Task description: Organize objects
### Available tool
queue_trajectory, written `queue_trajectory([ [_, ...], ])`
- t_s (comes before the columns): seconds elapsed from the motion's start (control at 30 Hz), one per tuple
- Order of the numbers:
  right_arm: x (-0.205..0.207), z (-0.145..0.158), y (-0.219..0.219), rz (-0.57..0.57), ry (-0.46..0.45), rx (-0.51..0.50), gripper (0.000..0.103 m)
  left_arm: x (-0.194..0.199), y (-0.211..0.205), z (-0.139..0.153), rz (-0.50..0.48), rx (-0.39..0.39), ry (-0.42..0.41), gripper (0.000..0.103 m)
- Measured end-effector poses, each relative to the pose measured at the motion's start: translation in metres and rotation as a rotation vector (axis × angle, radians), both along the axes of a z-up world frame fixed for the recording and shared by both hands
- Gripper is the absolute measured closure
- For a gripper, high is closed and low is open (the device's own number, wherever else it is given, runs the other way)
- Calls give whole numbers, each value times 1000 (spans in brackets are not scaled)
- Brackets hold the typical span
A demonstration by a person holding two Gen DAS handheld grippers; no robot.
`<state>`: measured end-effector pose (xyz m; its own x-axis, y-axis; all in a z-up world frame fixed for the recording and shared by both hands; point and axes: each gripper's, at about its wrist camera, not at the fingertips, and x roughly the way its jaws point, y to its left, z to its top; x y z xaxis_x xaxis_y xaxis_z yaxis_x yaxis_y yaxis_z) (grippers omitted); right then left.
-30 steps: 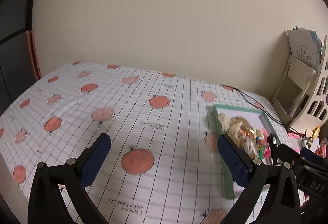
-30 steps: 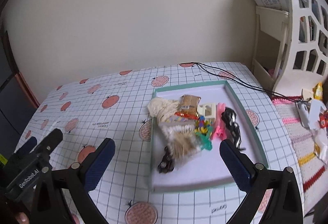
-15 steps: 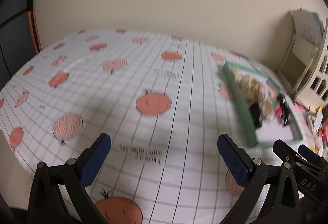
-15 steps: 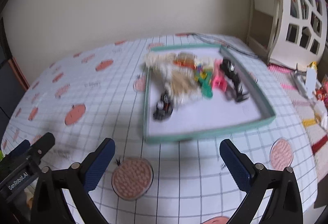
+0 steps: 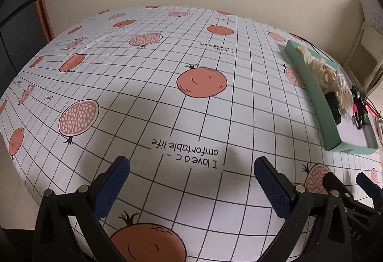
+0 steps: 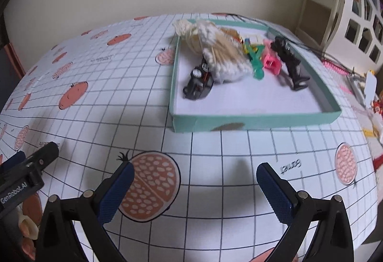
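1 teal tray (image 6: 253, 118) sits on the tabletop (image 6: 119, 104), which is covered by a grid cloth printed with pomegranates. Inside it lies 1 heap of small things: 1 bag of cotton swabs (image 6: 222, 53), 1 cream bundle of string (image 6: 185, 27) at the far-left corner, 1 black toy car (image 6: 197, 83), 1 green plastic clip (image 6: 256, 58), 1 pink clip (image 6: 271, 62) and 1 black claw clip (image 6: 289, 60) — the rest of the pile is too tangled to count.

2 claws are in view, both held low over the cloth and both with their blue pads wide apart, holding nothing. The right claw (image 6: 195, 192) points at the tray's near wall; the tray lies just ahead of it and slightly right. The left claw (image 5: 191, 184) hovers over bare cloth — the tray (image 5: 311, 94) is well off to its right, beyond the right pad.
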<state>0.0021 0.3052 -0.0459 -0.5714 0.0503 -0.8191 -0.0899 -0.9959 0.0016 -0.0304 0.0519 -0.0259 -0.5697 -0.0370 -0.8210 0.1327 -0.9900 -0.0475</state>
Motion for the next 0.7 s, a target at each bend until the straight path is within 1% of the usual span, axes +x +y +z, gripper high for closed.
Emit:
queue_trajectory([
  [0.27, -3, -9, 5, -32, -15, 2, 0, -4, -2, -8, 9, -18, -20, 0],
  [0.4, -2, -9, 4, -30, -9, 12, 0, -5, -1, -14, 9, -27, -36, 0],
  [0.47, -2, -10, 4, -27, -5, 14, 0, -5, 0, -15, 9, -43, -33, 0],
  [0.7, -1, -10, 2, -35, -3, 17, 0, -4, 0, -16, 8, -45, -24, 0],
])
